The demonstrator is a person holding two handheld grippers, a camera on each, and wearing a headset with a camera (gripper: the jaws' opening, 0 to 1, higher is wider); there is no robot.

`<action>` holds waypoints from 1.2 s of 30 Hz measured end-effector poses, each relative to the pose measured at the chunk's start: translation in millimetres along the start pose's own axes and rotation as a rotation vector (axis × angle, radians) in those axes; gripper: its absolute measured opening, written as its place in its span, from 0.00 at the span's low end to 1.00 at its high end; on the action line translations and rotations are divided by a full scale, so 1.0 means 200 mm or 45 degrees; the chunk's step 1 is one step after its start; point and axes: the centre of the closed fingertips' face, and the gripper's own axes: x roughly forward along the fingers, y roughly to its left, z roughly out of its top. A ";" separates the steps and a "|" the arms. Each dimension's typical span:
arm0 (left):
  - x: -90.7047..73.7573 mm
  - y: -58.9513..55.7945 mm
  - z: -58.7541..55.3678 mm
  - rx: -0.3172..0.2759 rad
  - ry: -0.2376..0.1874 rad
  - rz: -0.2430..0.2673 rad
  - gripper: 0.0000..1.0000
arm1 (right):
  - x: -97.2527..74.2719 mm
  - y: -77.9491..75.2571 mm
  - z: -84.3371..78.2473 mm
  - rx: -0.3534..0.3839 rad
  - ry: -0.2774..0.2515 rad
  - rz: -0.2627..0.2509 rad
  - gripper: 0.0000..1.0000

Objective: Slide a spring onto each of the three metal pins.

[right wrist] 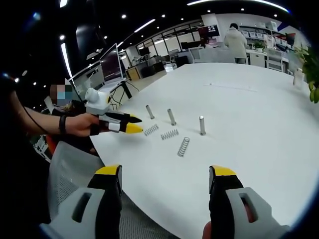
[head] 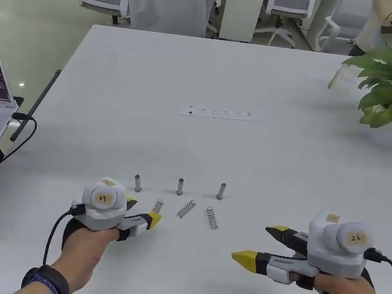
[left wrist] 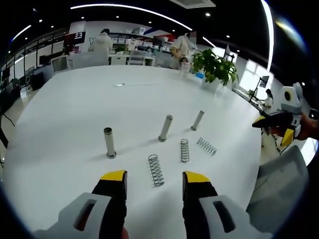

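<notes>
As chairs (head: 286,7) stand beyond, a white table (head: 184,79) bears springs (head: 186,209).

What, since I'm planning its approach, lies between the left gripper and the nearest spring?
Just bare table before the spring, in the left gripper view.

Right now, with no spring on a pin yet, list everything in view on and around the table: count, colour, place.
metal pins: three, grey, standing upright in a row near the person, all bare.
springs: three, silver, lying flat just in front of the pins.
table: one, white, under everything.
power strip: one, white, flat near the table's middle.
plant: one, green, at the right edge.
cable: one, black, at the left edge.
left gripper: one, white with yellow-tipped jaws, open, beside the leftmost spring.
right gripper: one, same colours, open, apart from the parts.
</notes>
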 end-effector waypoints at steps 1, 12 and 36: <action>0.01 0.00 0.00 0.000 0.004 0.000 0.38 | 0.00 0.00 0.00 0.001 0.001 -0.001 0.70; 0.09 -0.01 -0.05 0.004 0.039 -0.006 0.35 | -0.01 -0.01 -0.03 0.007 0.014 -0.006 0.70; 0.12 0.00 -0.08 0.168 0.056 0.073 0.11 | 0.02 0.01 -0.04 -0.013 0.048 0.012 0.70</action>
